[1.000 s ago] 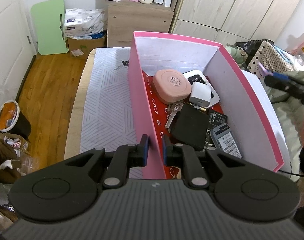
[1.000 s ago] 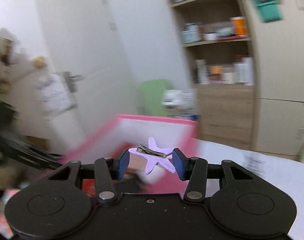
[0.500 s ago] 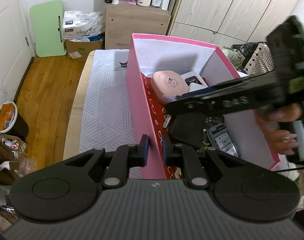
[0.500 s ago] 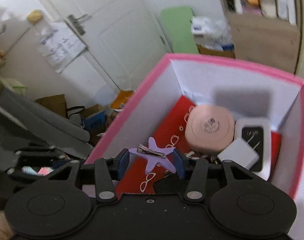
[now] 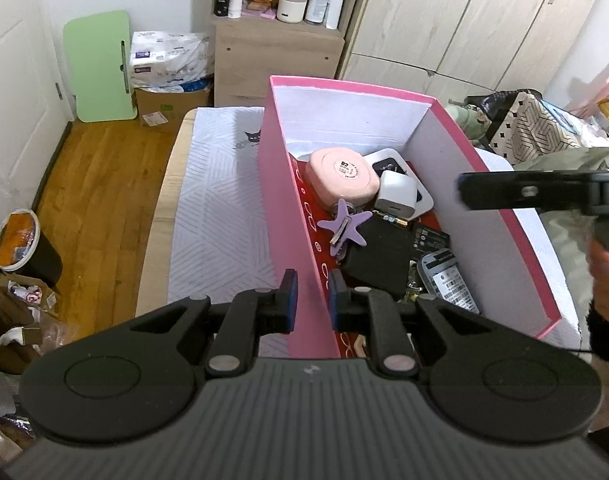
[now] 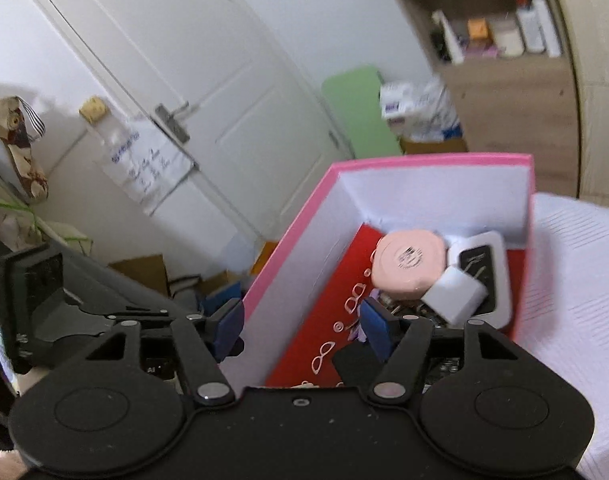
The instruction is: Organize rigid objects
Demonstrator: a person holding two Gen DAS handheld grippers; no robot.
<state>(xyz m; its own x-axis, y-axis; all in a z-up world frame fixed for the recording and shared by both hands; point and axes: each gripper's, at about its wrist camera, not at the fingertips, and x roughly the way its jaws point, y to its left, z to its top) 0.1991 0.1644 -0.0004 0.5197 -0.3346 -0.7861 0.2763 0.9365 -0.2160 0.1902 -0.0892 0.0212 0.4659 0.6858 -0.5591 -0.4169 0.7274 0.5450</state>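
A pink box [image 5: 288,208] with a red floor stands on the bed. My left gripper [image 5: 312,300] is shut on its left wall, and its jaws are starting to open. A purple star hair clip [image 5: 344,228] lies loose inside, beside a pink round case [image 5: 340,178], a white charger cube [image 5: 396,196] and a black pouch [image 5: 380,256]. My right gripper [image 6: 302,328] is over the box's rim with its jaws opening. A box wall [image 6: 304,264] runs between the jaws, and the pads do not press on it. A bit of the clip [image 6: 358,332] shows behind its right pad.
The box rests on a white patterned sheet [image 5: 220,216]. A person's hand [image 5: 604,272] holds the right gripper at the box's right side. A bin [image 5: 20,240] stands on the wood floor at the left, and a green board [image 5: 100,66] and a shelf unit [image 5: 276,52] stand behind.
The right gripper let go of the star clip, which now lies in the box. Its jaws stand wider and it drew back towards the box's right side. The left gripper kept still.
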